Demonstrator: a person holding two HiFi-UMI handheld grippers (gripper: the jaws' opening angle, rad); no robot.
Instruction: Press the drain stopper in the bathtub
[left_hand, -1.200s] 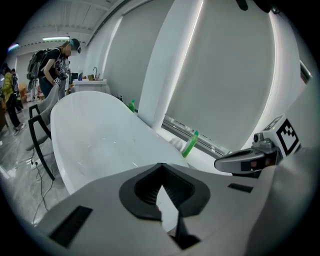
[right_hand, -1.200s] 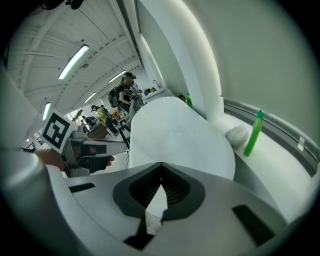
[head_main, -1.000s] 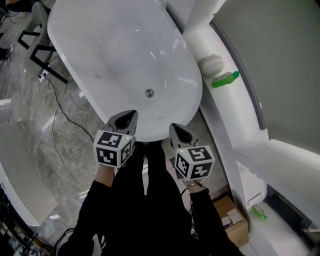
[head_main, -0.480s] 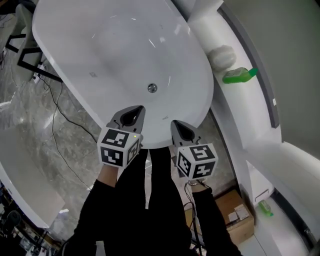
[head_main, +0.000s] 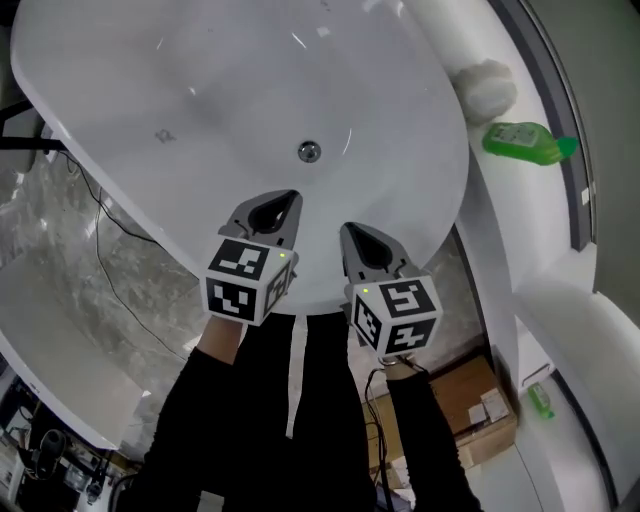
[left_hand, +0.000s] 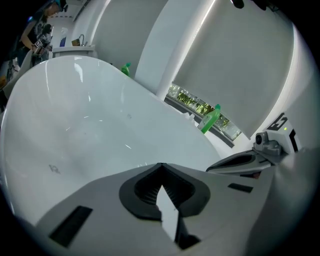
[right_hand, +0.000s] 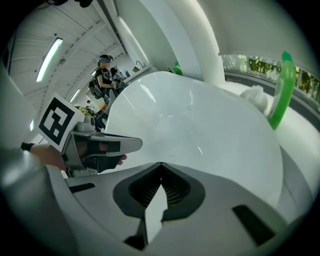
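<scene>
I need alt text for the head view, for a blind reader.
The left claw and right claw, both shut, hover over a white bathtub, short of its drain stopper. A green bottle lies on the ledge.

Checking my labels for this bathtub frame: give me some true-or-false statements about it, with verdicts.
1. The left gripper touches the drain stopper. False: it is apart from it, nearer the person.
2. The right gripper is shut on nothing. True.
3. A green bottle lies on the ledge beside the bathtub. True.
4. The bathtub holds water. False: no water shows in it.
</scene>
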